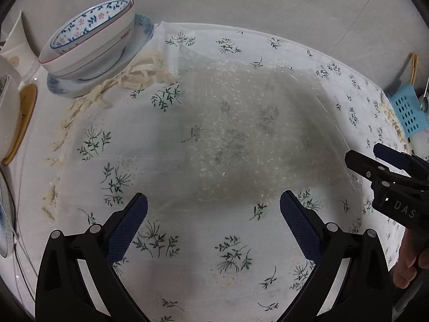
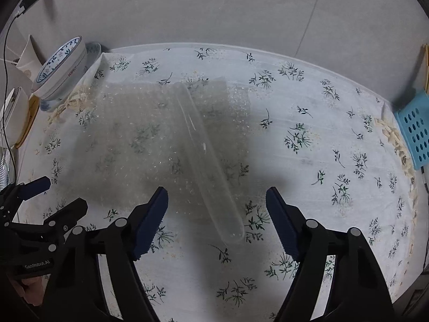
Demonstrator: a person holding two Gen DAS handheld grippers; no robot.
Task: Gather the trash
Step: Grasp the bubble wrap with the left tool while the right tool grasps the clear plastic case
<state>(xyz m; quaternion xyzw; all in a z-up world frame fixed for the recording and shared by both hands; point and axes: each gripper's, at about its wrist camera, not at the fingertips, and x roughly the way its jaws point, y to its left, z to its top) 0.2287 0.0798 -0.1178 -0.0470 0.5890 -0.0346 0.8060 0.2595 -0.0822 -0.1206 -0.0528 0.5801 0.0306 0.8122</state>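
A clear sheet of bubble wrap (image 1: 241, 134) (image 2: 150, 145) lies flat on the floral tablecloth (image 1: 187, 255). In the right wrist view a clear plastic tube (image 2: 209, 166) lies slantwise across the sheet, its near end past the sheet's edge. My left gripper (image 1: 213, 198) hangs open over the sheet's near edge, nothing between its fingers. My right gripper (image 2: 216, 191) is open above the tube's near part, its pads apart from it. Each gripper shows at the edge of the other's view: the right gripper (image 1: 375, 158) and the left gripper (image 2: 61, 194).
Stacked floral bowls (image 1: 88, 40) on a plate stand at the back left, beside a wooden coaster (image 1: 24, 118). A blue perforated basket (image 1: 407, 112) sits at the right edge. A grey wall runs behind the table. A hand (image 1: 410, 268) holds the right gripper.
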